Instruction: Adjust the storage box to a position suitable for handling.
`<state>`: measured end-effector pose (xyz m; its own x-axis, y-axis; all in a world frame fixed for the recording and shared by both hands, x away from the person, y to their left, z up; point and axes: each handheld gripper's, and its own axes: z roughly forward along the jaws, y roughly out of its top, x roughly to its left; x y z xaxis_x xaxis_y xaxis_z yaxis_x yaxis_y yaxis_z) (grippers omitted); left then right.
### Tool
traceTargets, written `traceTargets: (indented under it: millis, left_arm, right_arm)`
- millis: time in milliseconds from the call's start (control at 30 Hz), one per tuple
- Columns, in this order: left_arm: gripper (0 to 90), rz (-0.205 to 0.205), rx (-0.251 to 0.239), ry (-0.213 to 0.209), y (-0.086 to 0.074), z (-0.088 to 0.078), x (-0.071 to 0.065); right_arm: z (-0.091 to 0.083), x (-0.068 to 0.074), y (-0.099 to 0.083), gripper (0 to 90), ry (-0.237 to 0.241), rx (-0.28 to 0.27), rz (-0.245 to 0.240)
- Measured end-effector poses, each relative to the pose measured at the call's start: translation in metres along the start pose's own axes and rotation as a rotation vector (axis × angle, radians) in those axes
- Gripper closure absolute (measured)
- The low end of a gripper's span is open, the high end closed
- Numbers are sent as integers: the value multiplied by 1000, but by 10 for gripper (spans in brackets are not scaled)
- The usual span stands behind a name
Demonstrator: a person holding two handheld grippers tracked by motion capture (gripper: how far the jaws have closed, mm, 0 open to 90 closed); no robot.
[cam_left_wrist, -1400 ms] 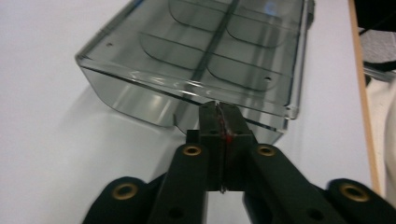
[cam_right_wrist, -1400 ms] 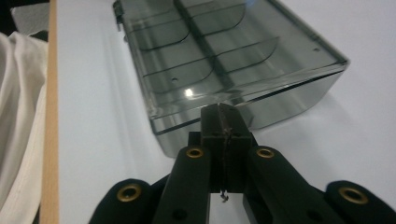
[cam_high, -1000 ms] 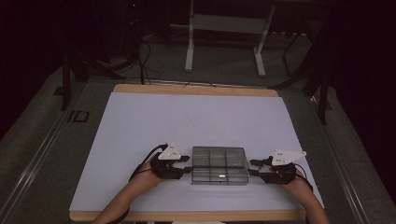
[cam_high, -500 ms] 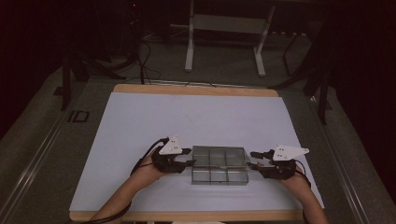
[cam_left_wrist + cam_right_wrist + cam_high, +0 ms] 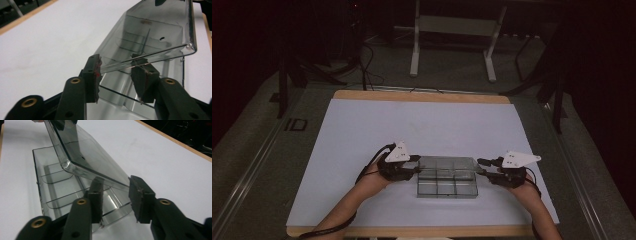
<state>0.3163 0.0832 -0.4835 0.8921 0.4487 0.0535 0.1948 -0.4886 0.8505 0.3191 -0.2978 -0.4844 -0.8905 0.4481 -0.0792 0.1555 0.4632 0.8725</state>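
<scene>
clear plastic compartment box [image 5: 446,178] sitting low centre of the high view on the white table [image 5: 362,130], dividers visible inside. hinged lid [image 5: 152,37] already lifted partway, tilted up over the tray in both gripper views, not yet fully open or fully shut. left gripper [image 5: 412,167] at the box's left end, jaws just been closing, straddling the lid's short edge, pads at or close to the plastic; firm pinch not certain. right gripper [image 5: 484,167] at the right end, jaws likewise just been closing around the lid's other short edge [image 5: 100,173], contact there also hard to confirm. likely midway through swinging the lid. left to do: carry the lid through its arc and release. compartments look empty.
</scene>
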Motion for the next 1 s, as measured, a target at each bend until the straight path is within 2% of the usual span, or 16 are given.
traceTargets:
  millis: [100, 467, 600, 733, 1000]
  left_arm:
    - [628, -4, -5, 9, 0, 1, 2]
    - [717, -35, -55, 60, 5, 4, 9]
    - [733, -45, -57, 76, 7, 6, 11]
    - [749, -55, -67, 91, 9, 10, 13]
    - [768, -107, -83, 128, 11, 14, 19]
  right_arm:
    - [1, -1, 1, 689, -9, -6, -9]
    - [4, -5, 6, 770, -77, -38, 18]
    - [8, -7, 6, 802, -108, -30, 25]
    - [9, -9, 6, 820, -125, -44, 37]
    - [14, -12, 9, 805, -169, -70, 78]
